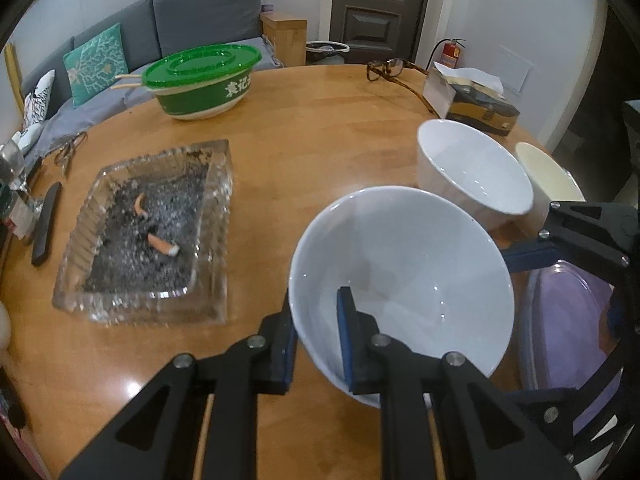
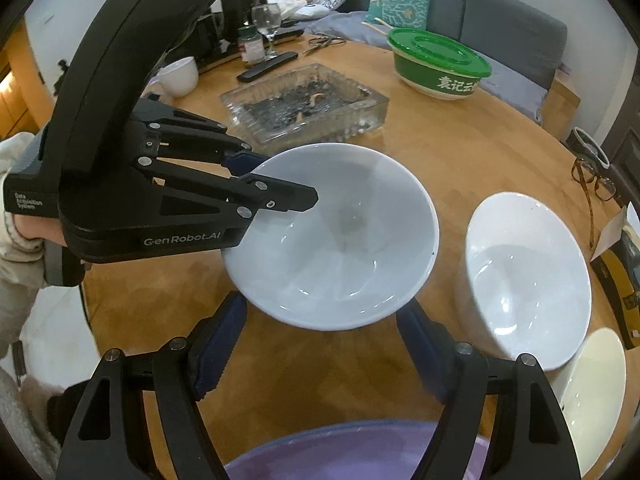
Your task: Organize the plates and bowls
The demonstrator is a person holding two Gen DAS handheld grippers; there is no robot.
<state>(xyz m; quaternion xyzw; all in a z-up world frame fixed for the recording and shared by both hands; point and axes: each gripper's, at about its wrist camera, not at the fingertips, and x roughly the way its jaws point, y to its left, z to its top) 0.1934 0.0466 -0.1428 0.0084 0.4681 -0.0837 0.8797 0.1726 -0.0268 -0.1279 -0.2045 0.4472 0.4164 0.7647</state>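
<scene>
My left gripper [image 1: 316, 320] is shut on the near rim of a white bowl [image 1: 404, 264], one finger inside and one outside, and holds it tilted above the wooden table [image 1: 280, 120]. The same bowl [image 2: 332, 236] and the left gripper [image 2: 276, 180] show in the right wrist view. A second white bowl [image 1: 476, 168] stands behind it, also in the right wrist view [image 2: 528, 276]. A cream bowl [image 2: 596, 392] sits at the right. My right gripper [image 2: 320, 340] is open above a purple plate [image 2: 340, 456], just below the held bowl.
A glass ashtray [image 1: 148, 228] with ash and butts lies left of centre. A green-lidded takeaway bowl [image 1: 204, 80] stands at the back. Glasses [image 1: 392, 70] and a tissue box [image 1: 476, 100] are at the back right. A small white bowl [image 2: 180, 76], wine glass [image 2: 267, 20] and remote [image 2: 266, 66] stand far left.
</scene>
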